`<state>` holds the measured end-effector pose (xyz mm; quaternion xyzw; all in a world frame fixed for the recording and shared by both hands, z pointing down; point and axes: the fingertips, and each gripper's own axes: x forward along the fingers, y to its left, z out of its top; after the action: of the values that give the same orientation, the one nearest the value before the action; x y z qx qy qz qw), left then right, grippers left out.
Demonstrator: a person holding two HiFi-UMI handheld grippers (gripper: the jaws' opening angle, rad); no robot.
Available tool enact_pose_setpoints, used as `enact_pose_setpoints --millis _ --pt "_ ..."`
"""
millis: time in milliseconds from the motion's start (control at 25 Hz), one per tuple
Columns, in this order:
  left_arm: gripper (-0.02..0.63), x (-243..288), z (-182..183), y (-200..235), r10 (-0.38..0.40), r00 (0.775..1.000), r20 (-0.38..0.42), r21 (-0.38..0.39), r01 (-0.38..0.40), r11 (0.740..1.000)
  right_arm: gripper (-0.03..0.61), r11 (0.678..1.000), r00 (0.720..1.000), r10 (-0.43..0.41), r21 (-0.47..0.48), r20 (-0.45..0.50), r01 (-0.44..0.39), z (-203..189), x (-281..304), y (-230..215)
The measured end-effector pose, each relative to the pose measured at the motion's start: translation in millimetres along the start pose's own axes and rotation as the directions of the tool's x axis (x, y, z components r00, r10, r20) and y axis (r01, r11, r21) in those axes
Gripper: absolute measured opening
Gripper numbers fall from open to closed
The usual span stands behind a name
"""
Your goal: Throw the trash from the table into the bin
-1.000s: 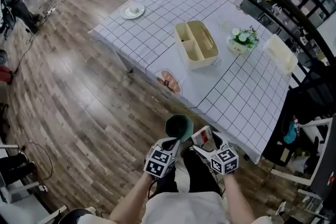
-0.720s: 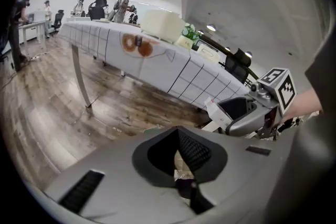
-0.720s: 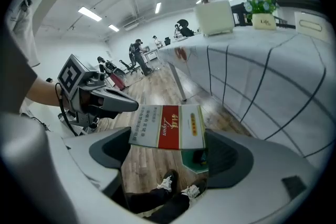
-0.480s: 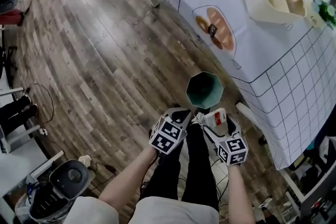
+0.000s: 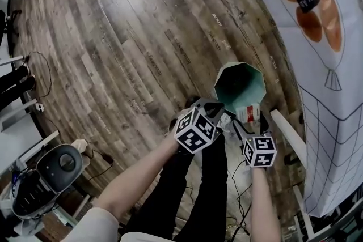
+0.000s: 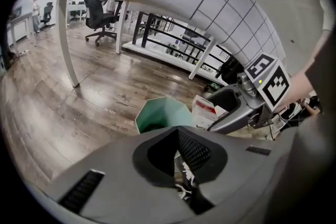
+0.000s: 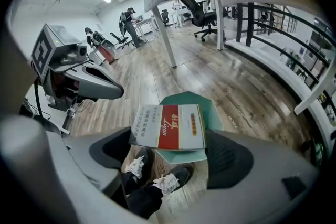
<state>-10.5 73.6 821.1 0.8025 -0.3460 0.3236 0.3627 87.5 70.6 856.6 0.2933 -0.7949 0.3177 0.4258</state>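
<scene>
Right gripper (image 7: 170, 147) is clamped on the box (image 7: 170, 127), a red/white carton with its printed face up. In the head view the box sits over the near rim of the bin (image 5: 241, 83). The bin is teal, octagonal and upright on the wood floor (image 5: 125, 37), near the tablecloth (image 5: 323, 82) edge. Left gripper (image 6: 177, 159) has its jaws together with nothing in them. It is just beside the right gripper, pointing toward the bin.
</scene>
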Motion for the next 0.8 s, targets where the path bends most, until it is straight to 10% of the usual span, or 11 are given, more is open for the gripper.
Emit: enact_pose_setpoints --millis 800 --pt "0.028 110.5 -49.0 51.4 0.047 0.998 -0.039 -0.011 -0.047 0.999 0.449 0.994 0.997 -0.029 -0.109 -0.076 0.02 -18.1 157.7 -20.2"
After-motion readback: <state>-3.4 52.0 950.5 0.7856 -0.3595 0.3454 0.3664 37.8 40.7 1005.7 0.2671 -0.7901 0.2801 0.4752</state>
